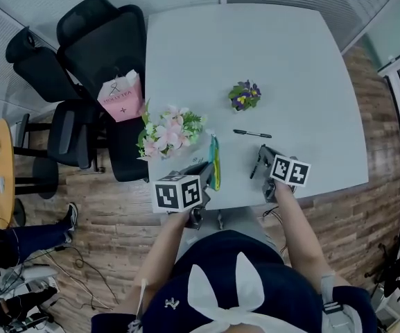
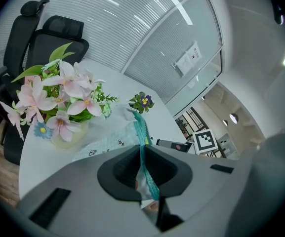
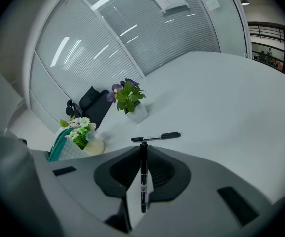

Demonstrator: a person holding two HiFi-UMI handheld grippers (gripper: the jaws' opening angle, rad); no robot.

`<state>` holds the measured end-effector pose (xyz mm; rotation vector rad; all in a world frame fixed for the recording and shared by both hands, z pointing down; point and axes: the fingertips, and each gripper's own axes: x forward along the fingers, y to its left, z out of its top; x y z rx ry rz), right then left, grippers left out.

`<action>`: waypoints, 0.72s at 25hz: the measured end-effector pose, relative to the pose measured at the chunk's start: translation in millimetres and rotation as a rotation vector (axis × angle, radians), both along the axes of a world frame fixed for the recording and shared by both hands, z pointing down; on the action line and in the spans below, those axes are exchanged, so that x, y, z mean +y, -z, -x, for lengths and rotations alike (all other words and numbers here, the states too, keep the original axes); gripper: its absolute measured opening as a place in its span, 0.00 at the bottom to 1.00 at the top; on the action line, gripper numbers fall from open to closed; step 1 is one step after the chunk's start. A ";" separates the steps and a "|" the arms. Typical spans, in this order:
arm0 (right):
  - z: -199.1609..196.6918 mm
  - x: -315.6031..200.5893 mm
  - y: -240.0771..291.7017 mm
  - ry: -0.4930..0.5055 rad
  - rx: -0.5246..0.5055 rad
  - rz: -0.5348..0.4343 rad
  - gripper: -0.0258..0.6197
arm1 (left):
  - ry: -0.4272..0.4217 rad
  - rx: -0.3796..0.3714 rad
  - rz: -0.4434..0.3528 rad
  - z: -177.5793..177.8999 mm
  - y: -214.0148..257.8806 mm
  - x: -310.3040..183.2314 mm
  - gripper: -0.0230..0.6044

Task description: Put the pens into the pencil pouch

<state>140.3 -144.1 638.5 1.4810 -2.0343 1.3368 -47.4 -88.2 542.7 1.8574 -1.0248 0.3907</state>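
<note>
Pale worktop (image 1: 290,68) bearing a pink bouquet (image 1: 168,132) near its left front edge. Pencil pouch (image 2: 107,141), teal zip edge uppermost, just beside the bouquet and pinched at its near end by the left claw (image 2: 143,157). Right claw (image 3: 143,154) clamped on a black pen (image 3: 143,181); a second pen (image 3: 156,138) lies flat on the worktop beyond it

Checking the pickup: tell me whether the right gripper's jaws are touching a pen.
Touching. In the right gripper view the right gripper has its jaws pressed on both sides of a black pen, held upright between them.
</note>
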 end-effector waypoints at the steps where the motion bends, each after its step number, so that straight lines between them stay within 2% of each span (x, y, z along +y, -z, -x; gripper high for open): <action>1: -0.1 0.3 4.6 0.002 -0.003 -0.015 0.11 | 0.002 -0.001 0.000 0.8 -0.1 -0.1 0.11; 18: 19.4 2.3 91.6 0.031 -0.119 -0.211 0.11 | 0.038 0.024 0.000 9.3 0.4 -1.4 0.11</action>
